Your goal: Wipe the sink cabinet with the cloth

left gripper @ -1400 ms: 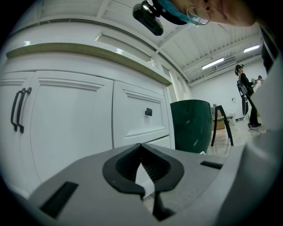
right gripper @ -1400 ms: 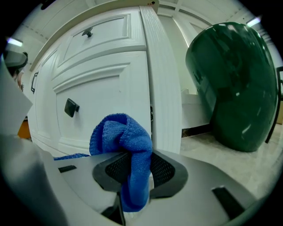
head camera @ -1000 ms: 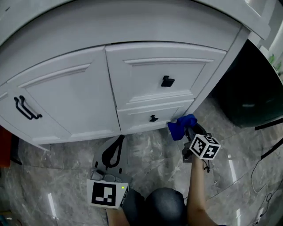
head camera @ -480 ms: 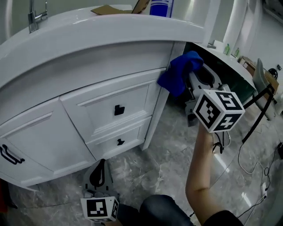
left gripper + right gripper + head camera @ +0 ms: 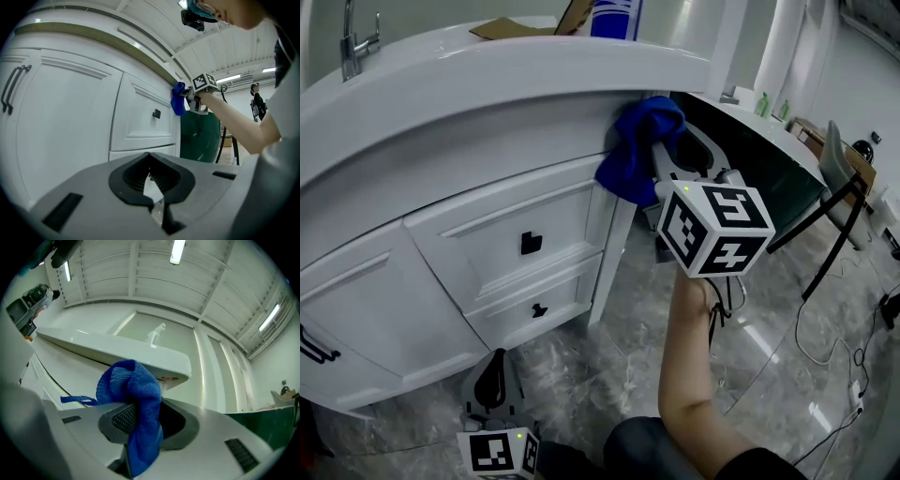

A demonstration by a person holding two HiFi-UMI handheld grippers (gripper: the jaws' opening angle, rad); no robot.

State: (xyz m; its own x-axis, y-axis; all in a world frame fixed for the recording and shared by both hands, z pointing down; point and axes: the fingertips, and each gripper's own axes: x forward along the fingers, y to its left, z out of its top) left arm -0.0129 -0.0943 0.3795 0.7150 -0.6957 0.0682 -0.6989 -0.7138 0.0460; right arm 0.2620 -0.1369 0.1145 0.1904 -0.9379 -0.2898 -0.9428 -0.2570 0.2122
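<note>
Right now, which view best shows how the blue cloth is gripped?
The right gripper view: the cloth sits close up, pinched between the fingers. The head view shows it bunched at the cabinet corner; the left gripper view shows it small and distant.

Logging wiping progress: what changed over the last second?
The right gripper rose from beside the bottom drawer to the cabinet's top right corner, so the cloth now sits just under the counter rim. It still clamps the cloth. The left gripper stays low, shut and empty.
</note>
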